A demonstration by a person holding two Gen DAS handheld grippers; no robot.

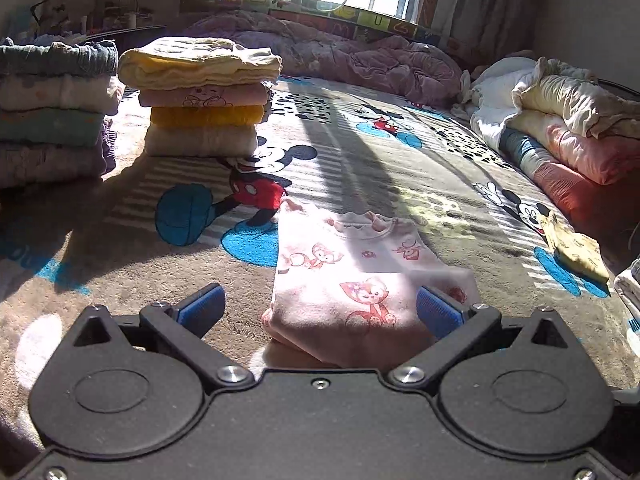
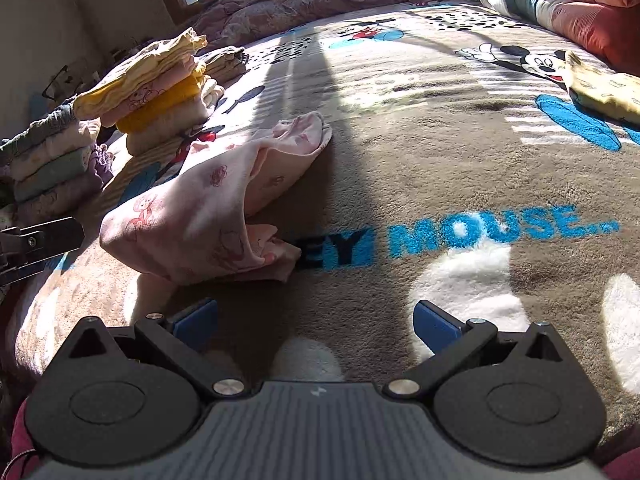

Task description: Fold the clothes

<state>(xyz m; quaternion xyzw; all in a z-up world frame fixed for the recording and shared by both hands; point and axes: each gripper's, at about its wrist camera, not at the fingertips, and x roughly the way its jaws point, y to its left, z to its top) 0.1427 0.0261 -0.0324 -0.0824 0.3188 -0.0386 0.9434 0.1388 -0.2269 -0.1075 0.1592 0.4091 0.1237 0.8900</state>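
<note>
From the left wrist view, the pink garment (image 1: 352, 280) lies on the Mickey Mouse blanket (image 1: 360, 168) that covers the bed, straight ahead of the left gripper (image 1: 320, 312). It is pale pink with red-orange cartoon animal prints and a small ruffled neckline at its far edge. It looks partly folded: the near edge is doubled over in a thick roll, and the top surface lies fairly flat. The near end of the garment reaches in between the blue fingers (image 1: 202, 308), which are spread wide and released; the right finger sits at or over the garment's edge, though I cannot tell if it touches. To the far left stands a stack of folded clothes (image 1: 202, 104), yellow on top, with a second stack (image 1: 52, 108) beside it at the frame edge. A rumpled purple quilt (image 1: 360, 52) lies beneath the window, and pillows (image 1: 560, 128) sit at the right.

From the right wrist view, the same garment (image 2: 216, 208) lies left of centre, looser here, with one part raised in a soft fold and a sleeve trailing away. It sits just beside the blue "MOUSE" lettering (image 2: 500, 232). The right gripper (image 2: 316, 320) is apart from the cloth, its fingers (image 2: 434, 326) spread and holding nothing. A small yellow folded piece (image 2: 604, 92) lies at the far right.
</note>
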